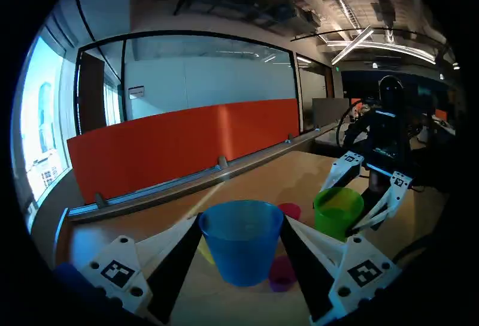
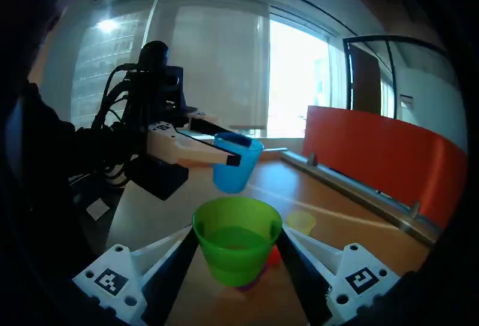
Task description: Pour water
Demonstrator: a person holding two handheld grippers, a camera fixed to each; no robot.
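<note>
A blue plastic cup (image 1: pixel 242 242) stands upright between the fingers of my left gripper (image 1: pixel 240 248), which is shut on it above the wooden table (image 1: pixel 287 179). The right gripper view shows that same blue cup (image 2: pixel 235 161) held in the air by the left gripper (image 2: pixel 230 149). My right gripper (image 2: pixel 238 254) is shut on a green cup (image 2: pixel 238 245), upright, with liquid in it. From the left gripper view the green cup (image 1: pixel 337 211) sits to the right, clamped by the right gripper (image 1: pixel 359 197).
Small cups lie on the table under the held ones: pink (image 1: pixel 290 209), purple (image 1: pixel 281 273) and yellow (image 2: pixel 300 221). An orange partition (image 1: pixel 179 140) with a metal rail (image 1: pixel 197 179) runs along the table's far side. A person's dark sleeve (image 2: pixel 54 146) is at left.
</note>
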